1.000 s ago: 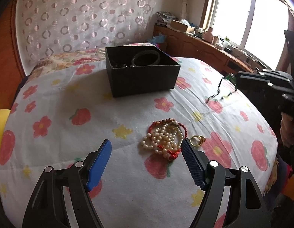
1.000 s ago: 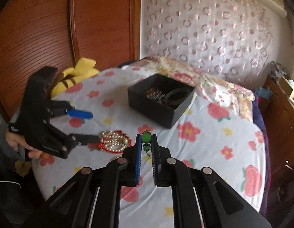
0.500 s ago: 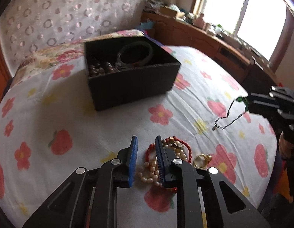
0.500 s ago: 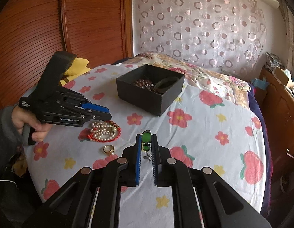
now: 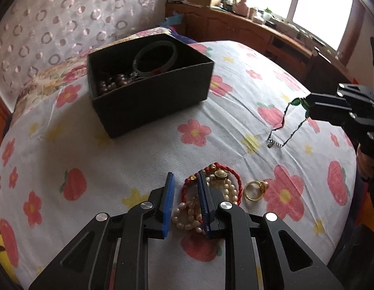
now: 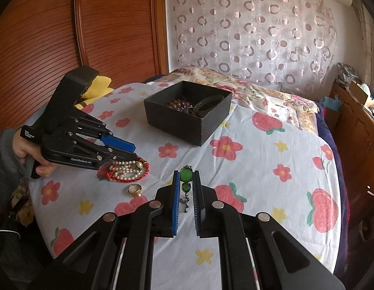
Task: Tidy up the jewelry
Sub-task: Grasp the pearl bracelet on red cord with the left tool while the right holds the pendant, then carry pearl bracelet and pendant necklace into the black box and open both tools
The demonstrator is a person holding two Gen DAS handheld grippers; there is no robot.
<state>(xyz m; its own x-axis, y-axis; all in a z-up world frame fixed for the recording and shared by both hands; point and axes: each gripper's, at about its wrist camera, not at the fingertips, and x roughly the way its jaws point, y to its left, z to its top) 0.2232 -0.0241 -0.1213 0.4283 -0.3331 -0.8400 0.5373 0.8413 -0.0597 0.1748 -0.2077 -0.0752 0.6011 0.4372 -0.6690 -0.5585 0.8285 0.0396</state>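
Scene: white bedsheet with red flowers (image 5: pixel 138 157), where I sort jewelry into an open black cardboard box (image 5: pixel 150 101).
Box: it stands at 12 o'clock from my left tongs (image 5: pixel 184 181), well apart. Inside lie a brown bead strand (image 5: pixel 109 84) and a dark green bangle (image 5: pixel 154 58), so I judge it is the collecting place.
Bundle: white pearl strand tangled with red twisted cord (image 5: pixel 225 188) lies on the sheet under my left tongs. I come from above and steeply because the bundle is flat and loose.
Left tongs: narrowed to a small gap. Pearls and a part of the red cord fill it, and the pads seem to pinch them. The rest of the bundle spills out at 3 o'clock and touches the sheet.
Ring: gold ring (image 5: pixel 253 191), at 3 o'clock just beside the bundle, not touched.
Necklace: green stones on a thin dark chain (image 6: pixel 186 188). I hold it by the stones because the chain is too thin to pinch.
Right tongs (image 6: pixel 186 172): clenched on the green stones, at 2 o'clock in the left view. The chain hangs down, and its clasp end seems to reach the sheet.
Next: both pieces must go to the box, I judge.
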